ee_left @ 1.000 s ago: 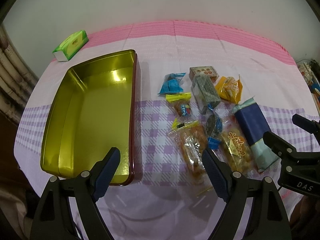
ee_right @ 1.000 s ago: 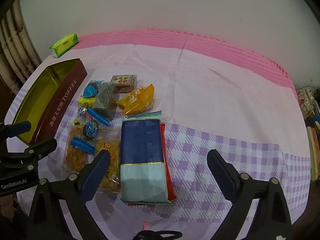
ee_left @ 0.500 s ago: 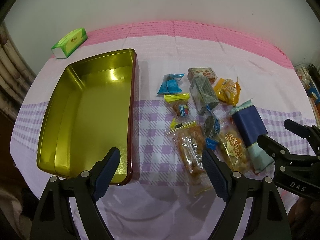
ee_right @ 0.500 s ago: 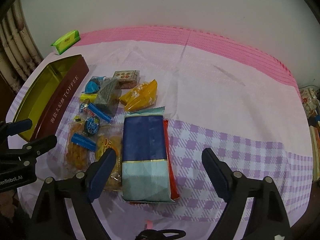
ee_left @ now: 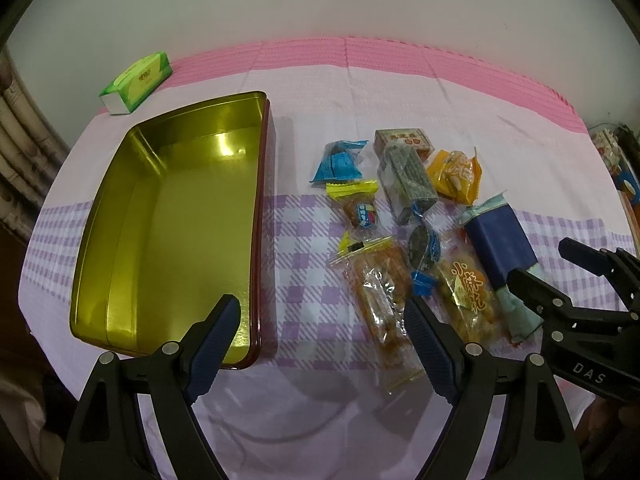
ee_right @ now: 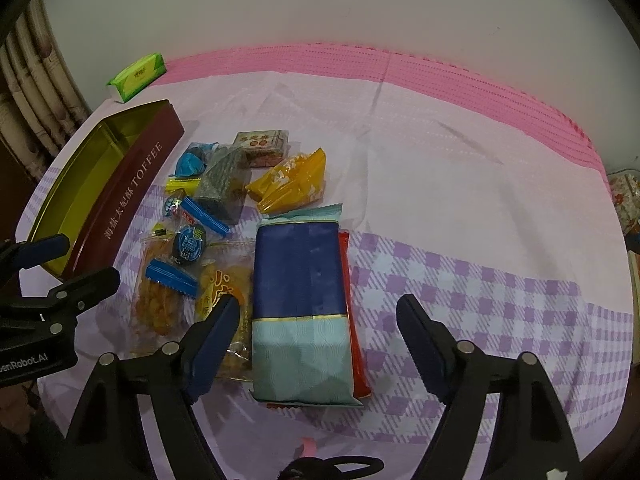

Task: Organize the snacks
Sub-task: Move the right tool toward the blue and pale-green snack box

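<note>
On tin (ee_right: 132,184) side: "TOFFEE", Chinese characters.

One open gold-lined tin (ee_left: 168,220); one green tissue pack (ee_left: 138,78); one large blue-and-teal packet (ee_right: 300,312) lying on one red packet (ee_right: 352,312); about nine smaller wrapped snacks (ee_left: 384,304), the overlap preventing an exact count; two grippers (ee_left: 324,336).

Two steep downward views, shared snacks (ee_left: 404,216)
</note>
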A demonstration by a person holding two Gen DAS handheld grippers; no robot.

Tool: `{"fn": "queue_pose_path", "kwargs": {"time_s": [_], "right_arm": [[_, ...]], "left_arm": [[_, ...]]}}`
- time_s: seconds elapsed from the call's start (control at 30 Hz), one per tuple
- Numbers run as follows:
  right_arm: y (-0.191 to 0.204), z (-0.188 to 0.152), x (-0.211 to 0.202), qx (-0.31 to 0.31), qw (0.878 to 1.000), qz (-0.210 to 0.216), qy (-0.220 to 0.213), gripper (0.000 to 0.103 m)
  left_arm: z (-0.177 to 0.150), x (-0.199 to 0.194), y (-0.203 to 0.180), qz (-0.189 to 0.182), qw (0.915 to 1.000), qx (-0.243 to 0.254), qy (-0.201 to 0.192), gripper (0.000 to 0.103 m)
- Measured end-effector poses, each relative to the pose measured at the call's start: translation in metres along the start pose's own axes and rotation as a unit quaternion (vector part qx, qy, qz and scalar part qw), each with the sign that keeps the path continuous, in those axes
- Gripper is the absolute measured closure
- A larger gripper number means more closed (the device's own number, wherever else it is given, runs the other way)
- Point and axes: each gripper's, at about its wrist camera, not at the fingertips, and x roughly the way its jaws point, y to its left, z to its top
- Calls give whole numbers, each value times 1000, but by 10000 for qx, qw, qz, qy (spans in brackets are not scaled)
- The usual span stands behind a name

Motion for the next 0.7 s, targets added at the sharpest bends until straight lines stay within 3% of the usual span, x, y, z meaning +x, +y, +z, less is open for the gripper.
{"fn": "queue_pose_path", "kwargs": {"time_s": [0.7], "right_arm": [[-1,5,19,66,9998,33,183,30]], "left_arm": [[2,4,3,-127,9999,-74,3,19]]}}
